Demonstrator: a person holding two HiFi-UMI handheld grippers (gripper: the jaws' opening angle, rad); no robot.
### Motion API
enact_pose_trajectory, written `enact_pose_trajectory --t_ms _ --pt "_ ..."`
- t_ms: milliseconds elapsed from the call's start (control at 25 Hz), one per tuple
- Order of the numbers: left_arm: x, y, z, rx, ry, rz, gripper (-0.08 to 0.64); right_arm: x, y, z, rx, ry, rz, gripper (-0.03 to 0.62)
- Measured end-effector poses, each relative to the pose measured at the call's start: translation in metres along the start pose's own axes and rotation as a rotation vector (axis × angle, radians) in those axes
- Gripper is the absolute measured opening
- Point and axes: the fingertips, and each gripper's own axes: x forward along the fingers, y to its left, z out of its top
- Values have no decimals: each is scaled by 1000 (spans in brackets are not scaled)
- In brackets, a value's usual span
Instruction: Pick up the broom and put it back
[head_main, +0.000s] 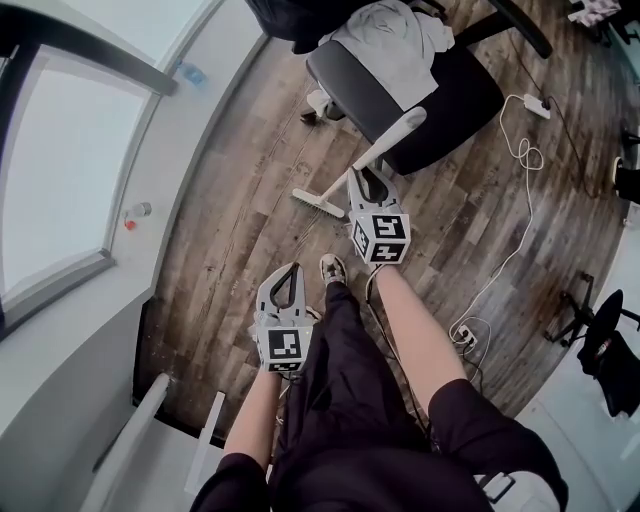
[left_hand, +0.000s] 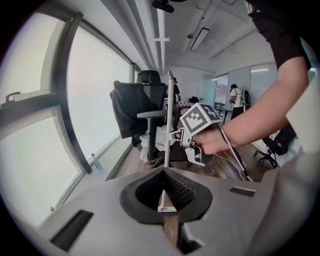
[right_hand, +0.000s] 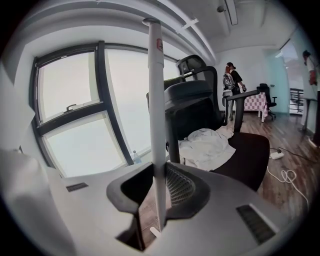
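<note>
Right gripper (head_main: 372, 180) pinches the white broom (head_main: 390, 142) by its handle between narrowly parted fingers; left gripper (head_main: 290, 272), nearer, shows fingers pressed together, empty.

Black office chair (head_main: 440, 100) on the wood floor (head_main: 230, 230), w/ a white cloth (head_main: 395, 40) heaped over seat & backrest. White cable (head_main: 522, 160) loops across the boards from a power strip (head_main: 537, 105) top right, down to a 2nd strip (head_main: 466, 336) (more cable bunched there). Along the window (head_main: 60, 170) at left: a clear bottle (head_main: 190, 72) by the frame, plus a small red-and-white item (head_main: 137, 211) on the sill, can't tell what. Another dark chair (head_main: 612, 350) at far right edge. In the right gripper view a person (right_hand: 231, 80) stands in the bg, beyond the office chair.
</note>
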Motion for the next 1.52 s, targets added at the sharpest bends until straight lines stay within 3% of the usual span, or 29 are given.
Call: enact_pose_trajectory --t_ms 1160,1520 --pt "6 -4 -1 -4 7 -1 2 -1 -7 0 -17 -14 -33 94" --pt "5 -1 -3 -8 11 -5 0 -1 -11 -10 -9 6 -35 164"
